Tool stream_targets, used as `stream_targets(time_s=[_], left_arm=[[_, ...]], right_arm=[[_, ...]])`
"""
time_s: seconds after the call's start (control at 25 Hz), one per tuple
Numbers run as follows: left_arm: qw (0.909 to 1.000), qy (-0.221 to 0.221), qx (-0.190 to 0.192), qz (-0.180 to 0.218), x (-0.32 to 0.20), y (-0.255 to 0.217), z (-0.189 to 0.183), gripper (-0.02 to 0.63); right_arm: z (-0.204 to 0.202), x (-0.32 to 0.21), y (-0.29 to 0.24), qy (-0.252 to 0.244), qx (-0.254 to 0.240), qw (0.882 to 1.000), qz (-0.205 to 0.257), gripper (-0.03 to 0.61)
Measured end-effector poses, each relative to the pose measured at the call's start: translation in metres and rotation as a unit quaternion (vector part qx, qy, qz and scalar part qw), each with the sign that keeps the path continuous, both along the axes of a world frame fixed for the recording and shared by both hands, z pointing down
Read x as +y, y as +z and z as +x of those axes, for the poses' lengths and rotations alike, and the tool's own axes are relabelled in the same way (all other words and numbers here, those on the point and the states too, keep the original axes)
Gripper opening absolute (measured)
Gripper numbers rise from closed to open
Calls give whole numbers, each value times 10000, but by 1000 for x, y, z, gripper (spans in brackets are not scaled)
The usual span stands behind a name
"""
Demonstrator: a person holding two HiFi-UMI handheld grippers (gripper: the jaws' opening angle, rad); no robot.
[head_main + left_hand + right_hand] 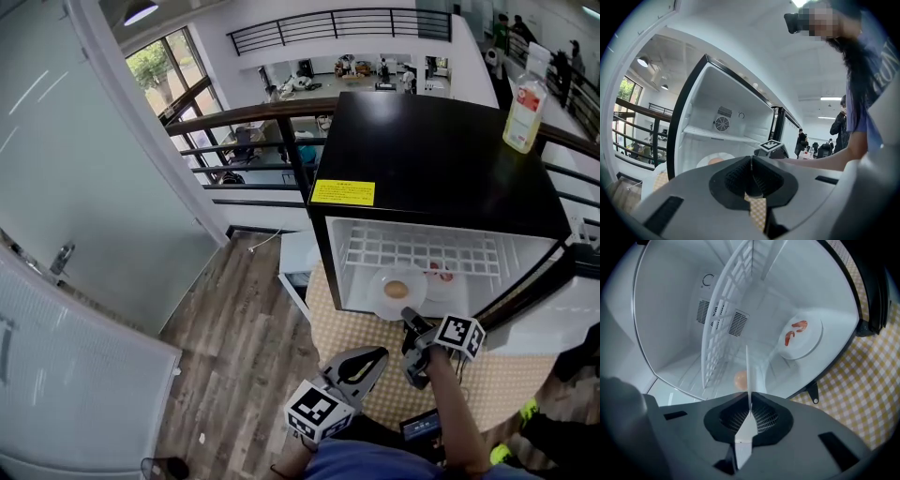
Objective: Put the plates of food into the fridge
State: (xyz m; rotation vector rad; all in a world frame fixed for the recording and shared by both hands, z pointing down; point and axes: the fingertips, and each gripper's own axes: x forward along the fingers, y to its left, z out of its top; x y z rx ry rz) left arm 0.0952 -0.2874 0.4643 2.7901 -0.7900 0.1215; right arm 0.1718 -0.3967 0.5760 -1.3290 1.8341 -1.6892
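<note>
A black mini fridge (441, 159) stands open with a white inside. My right gripper (411, 322) is shut on the near rim of a white plate (397, 292) carrying a round bun (397, 289), at the fridge's mouth. In the right gripper view the plate shows edge-on as a thin white line (748, 376) between the jaws, with the bun (740, 379) beside it. A second plate with red food (799, 337) lies on the fridge floor, further in. My left gripper (364, 364) hangs back below the fridge, shut and holding nothing (751, 176).
A wire shelf (725, 310) spans the fridge's upper part. The fridge door (548, 281) swings out at the right. A bottle of yellow liquid (523, 112) stands on the fridge top. A checked mat (497, 375) lies under the fridge. A railing (244, 141) runs behind it.
</note>
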Motion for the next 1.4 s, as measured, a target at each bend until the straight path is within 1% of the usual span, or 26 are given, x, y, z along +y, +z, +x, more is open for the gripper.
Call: stream_targets(time_s=[0.12, 0.24, 0.4, 0.56, 0.68, 1.04, 1.12, 1.2, 1.28, 1.4], left_arm=[[10000, 98, -4, 11, -11, 1, 0, 17], [9997, 227, -13, -3, -18, 1, -1, 17], [9996, 299, 12, 3, -28, -1, -6, 17], [9997, 259, 30, -10, -39, 0, -15, 17], [9998, 212, 49, -46, -45, 2, -21, 17], [9998, 126, 84, -103, -60, 7, -32, 17], [9998, 95, 88, -116, -62, 7, -35, 17], [9999, 56, 87, -121, -64, 7, -38, 17], [9999, -10, 82, -139, -67, 8, -41, 17], [9998, -117, 55, -156, -71, 10, -46, 17]], right_arm=[[-2, -13, 13, 36, 135, 9998, -140, 26], [-6, -21, 29, 39, 242, 9990, -384, 26], [-9, -25, 47, 152, 131, 9974, -686, 26], [-10, -32, 62, 237, 191, 9959, -856, 25], [-9, -40, 71, 381, 173, 9948, -925, 26], [-11, -75, 83, 565, 481, 9934, -878, 31], [-10, -82, 84, 540, 693, 9929, -798, 32], [-8, -87, 83, 424, 1112, 9906, -681, 41], [-6, -92, 82, 262, 1561, 9858, -567, 55], [-6, -97, 81, 52, 2076, 9772, -440, 72]])
